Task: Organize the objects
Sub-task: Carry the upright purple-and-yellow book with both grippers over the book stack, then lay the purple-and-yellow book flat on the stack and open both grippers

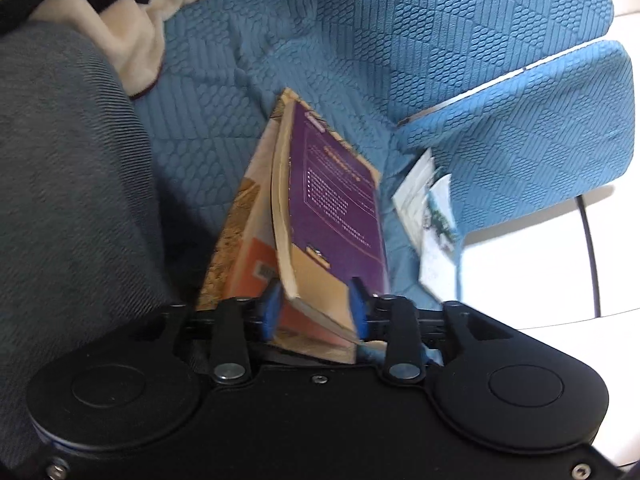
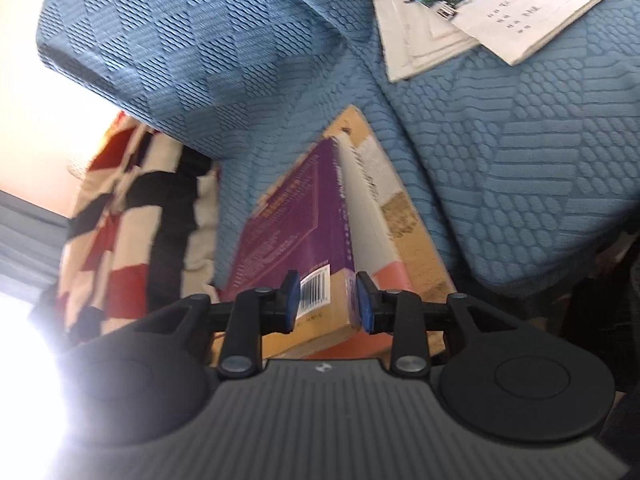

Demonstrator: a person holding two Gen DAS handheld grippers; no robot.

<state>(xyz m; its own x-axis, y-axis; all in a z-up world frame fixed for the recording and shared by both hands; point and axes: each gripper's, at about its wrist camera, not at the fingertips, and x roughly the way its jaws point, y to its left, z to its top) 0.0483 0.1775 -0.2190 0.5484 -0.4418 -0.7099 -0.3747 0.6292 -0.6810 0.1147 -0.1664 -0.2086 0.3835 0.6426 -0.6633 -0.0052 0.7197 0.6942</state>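
Observation:
A purple paperback book (image 1: 336,208) lies on top of a larger tan and orange book (image 1: 248,240) on a blue textured sofa cover (image 1: 208,152). My left gripper (image 1: 316,308) is shut on the near corner of the purple book, its blue pads on either side of the pages. In the right wrist view, my right gripper (image 2: 328,300) is shut on the opposite end of the purple book (image 2: 296,228), by its barcode and spine. The tan and orange book (image 2: 404,216) shows under it.
A pile of white booklets and papers (image 2: 480,12) lies on the sofa seat and also shows in the left wrist view (image 1: 432,216). A red, black and cream blanket (image 2: 132,216) hangs beside the books. A grey cushion (image 1: 60,180) is at the left. White floor (image 1: 540,248) lies beyond the sofa arm.

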